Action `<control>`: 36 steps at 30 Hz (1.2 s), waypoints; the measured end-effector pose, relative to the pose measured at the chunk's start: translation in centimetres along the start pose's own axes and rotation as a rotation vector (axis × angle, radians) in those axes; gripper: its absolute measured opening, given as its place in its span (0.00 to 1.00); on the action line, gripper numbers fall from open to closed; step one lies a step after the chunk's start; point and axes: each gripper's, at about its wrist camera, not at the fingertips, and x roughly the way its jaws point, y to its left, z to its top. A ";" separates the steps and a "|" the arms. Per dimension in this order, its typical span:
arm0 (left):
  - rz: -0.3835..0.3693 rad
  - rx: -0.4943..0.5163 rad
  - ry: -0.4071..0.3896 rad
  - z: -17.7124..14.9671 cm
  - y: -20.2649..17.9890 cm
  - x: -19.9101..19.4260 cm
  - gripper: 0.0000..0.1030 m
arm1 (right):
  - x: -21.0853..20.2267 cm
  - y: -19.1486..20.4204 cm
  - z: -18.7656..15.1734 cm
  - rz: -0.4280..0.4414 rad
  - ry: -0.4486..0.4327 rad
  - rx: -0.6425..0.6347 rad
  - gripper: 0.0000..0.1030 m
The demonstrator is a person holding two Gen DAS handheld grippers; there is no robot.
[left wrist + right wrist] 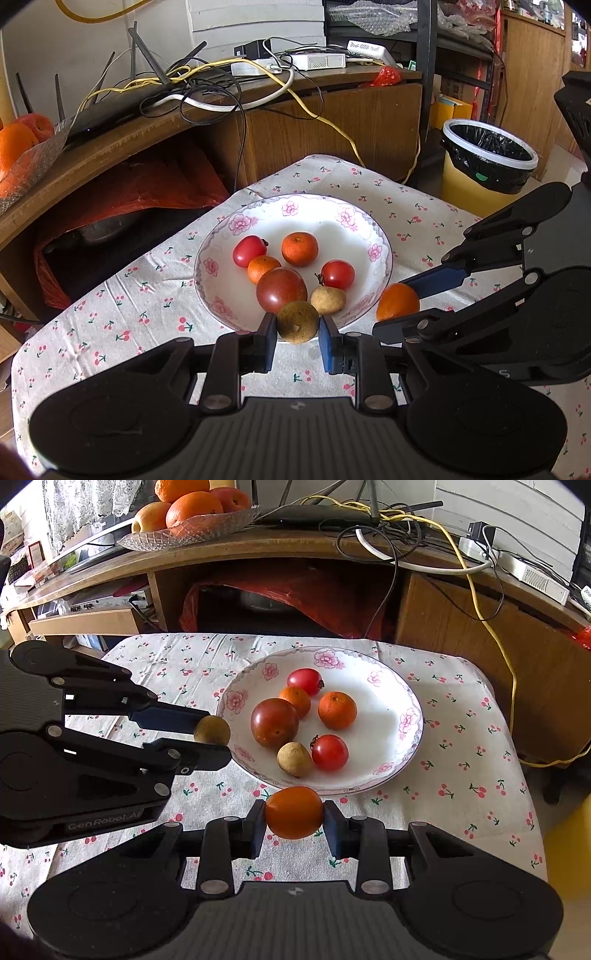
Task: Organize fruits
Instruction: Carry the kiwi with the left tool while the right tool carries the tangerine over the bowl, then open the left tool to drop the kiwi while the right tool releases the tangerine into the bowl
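Fruit clamped in both grippers at the near rim of the plate (373,781).
Left gripper (297,328) pinches a brown fruit (297,322); right gripper (294,814) pinches an orange fruit (294,812); the plate's bowl lies just ahead of both sets of fingers.

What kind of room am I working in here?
Probably a lived-in home room: a cherry-print tablecloth, a wooden desk cluttered with a router and cables, and a lined waste bin.
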 end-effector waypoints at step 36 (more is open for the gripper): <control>0.066 -0.112 -0.019 0.9 3.2 3.6 0.35 | 4.3 -3.4 3.1 -0.085 -0.112 0.143 0.28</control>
